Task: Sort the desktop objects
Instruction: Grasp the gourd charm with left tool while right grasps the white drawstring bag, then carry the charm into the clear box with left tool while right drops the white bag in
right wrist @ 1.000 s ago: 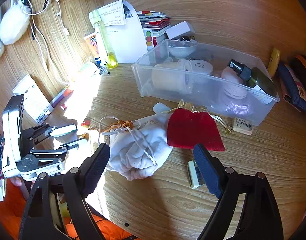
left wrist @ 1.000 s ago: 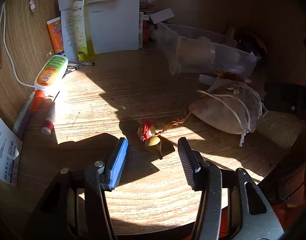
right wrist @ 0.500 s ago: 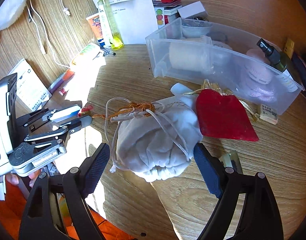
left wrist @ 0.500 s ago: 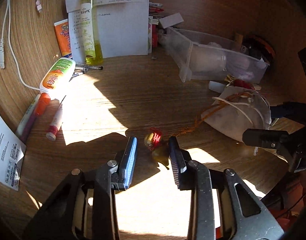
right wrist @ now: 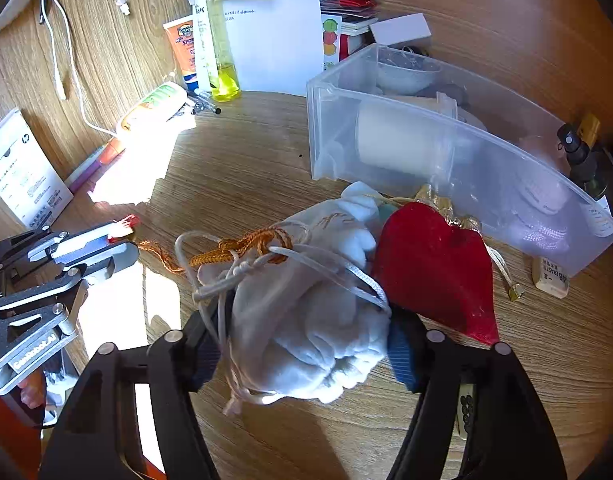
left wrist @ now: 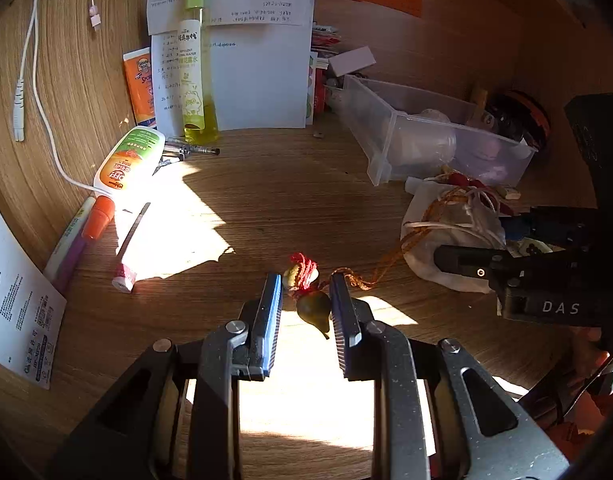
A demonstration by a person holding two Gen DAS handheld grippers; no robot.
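Gripping opposite ends of one tangle, both grippers are at work on the desk: the small gourd charm with its red tassel lies between the pads of the left gripper, whose jaws have just been closing on it; the right pad touches it, though a sliver of gap shows at the blue one, so I cannot tell whether it is pinched. Its orange cord runs to the white drawstring pouch, which the right gripper has just been closing on and now squeezes from both sides. The red pouch rests touching the white one, in front of the clear bin, which already holds a cup and other items. Judging by this, sorting is at an early-to-middle stage: charm and pouches remain outside the bin, and the pens, tubes and yellow bottle by the back wall look unsorted.
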